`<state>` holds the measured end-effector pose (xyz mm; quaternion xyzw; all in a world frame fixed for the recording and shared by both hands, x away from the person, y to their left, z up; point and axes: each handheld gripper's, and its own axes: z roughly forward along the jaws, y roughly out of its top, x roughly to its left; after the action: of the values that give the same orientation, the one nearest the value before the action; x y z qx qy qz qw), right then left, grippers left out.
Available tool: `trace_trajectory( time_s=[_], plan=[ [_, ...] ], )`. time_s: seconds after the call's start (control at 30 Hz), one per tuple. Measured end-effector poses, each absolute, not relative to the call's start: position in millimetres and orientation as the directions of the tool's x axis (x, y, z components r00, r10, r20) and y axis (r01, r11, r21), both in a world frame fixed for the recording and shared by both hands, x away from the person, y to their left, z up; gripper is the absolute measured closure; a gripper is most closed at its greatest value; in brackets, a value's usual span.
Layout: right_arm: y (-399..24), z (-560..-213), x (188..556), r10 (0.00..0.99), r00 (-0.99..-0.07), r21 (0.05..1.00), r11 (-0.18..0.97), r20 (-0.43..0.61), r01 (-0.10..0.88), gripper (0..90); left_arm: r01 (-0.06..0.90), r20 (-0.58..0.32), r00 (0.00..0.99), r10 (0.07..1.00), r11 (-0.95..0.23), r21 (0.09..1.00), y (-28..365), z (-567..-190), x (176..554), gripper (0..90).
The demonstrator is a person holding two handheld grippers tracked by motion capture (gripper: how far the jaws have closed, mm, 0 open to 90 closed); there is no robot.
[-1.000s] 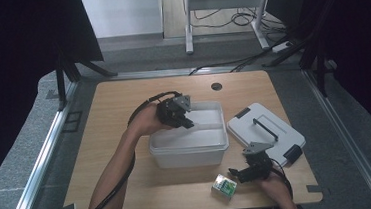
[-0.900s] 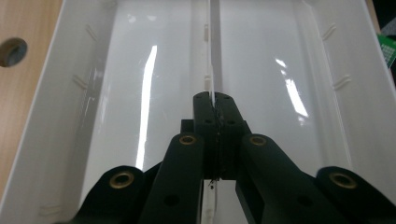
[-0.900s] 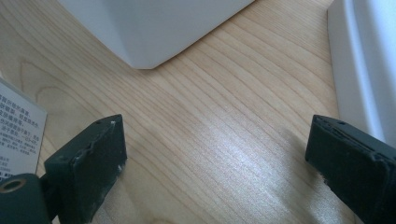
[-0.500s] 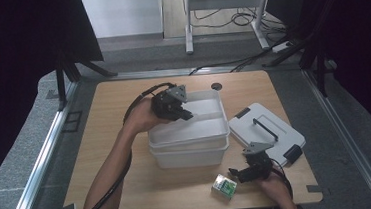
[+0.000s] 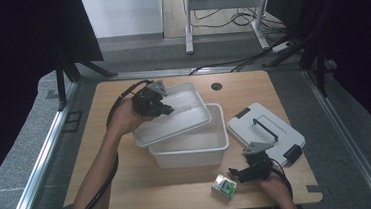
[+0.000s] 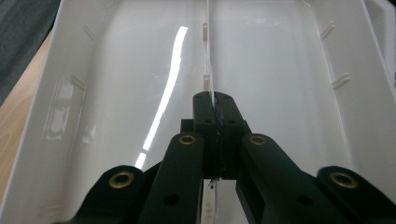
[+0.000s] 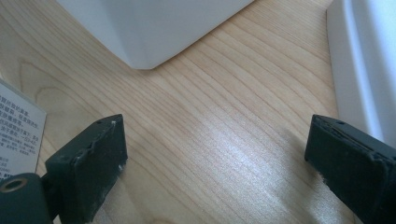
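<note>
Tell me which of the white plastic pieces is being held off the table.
The shallow inner tray, pinched along its centre divider by the left gripper and tilted above the bin. The bin and the handled lid rest on the table.

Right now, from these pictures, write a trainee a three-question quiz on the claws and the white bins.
1. True or false: the left claw is shut on the inner tray's divider.
2. The right claw is: A) open above the table, B) shut on the small box, C) gripping the lid.
3. Fill in: the tray is tilted above the white ____.

Key: 1 true; 2 A; 3 bin.
</note>
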<state>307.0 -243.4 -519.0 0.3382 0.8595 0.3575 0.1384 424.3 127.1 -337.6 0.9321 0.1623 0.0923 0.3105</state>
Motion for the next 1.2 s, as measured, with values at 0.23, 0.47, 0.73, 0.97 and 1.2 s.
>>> trace_trajectory(
  time_s=[0.23, 0.47, 0.73, 0.97, 1.2],
  plan=[
    [-243, -519, 307, 0.681, -0.732, 0.708, 0.514, 0.005, 0.484, 5.5, 0.328, 0.073, 0.884, 0.463, -0.722, 0.609, 154, -339, 426, 89.4],
    [-244, -519, 307, 0.681, -0.733, 0.708, 0.515, 0.005, 0.483, 5.6, 0.407, 0.081, 0.823, 0.563, -0.683, 0.607, 179, -340, 427, 89.4],
    [-244, -519, 307, 0.68, -0.733, 0.708, 0.516, 0.004, 0.483, 5.9, 0.48, 0.08, 0.755, 0.651, -0.631, 0.61, 208, -343, 426, 89.4],
    [-244, -519, 307, 0.681, -0.732, 0.708, 0.515, 0.006, 0.484, 6.0, 0.53, 0.087, 0.696, 0.713, -0.592, 0.607, 234, -347, 424, 89.4],
    [-244, -519, 307, 0.681, -0.732, 0.708, 0.515, 0.006, 0.484, 6.1, 0.567, 0.089, 0.65, 0.755, -0.56, 0.604, 258, -351, 419, 89.4]
  ],
)
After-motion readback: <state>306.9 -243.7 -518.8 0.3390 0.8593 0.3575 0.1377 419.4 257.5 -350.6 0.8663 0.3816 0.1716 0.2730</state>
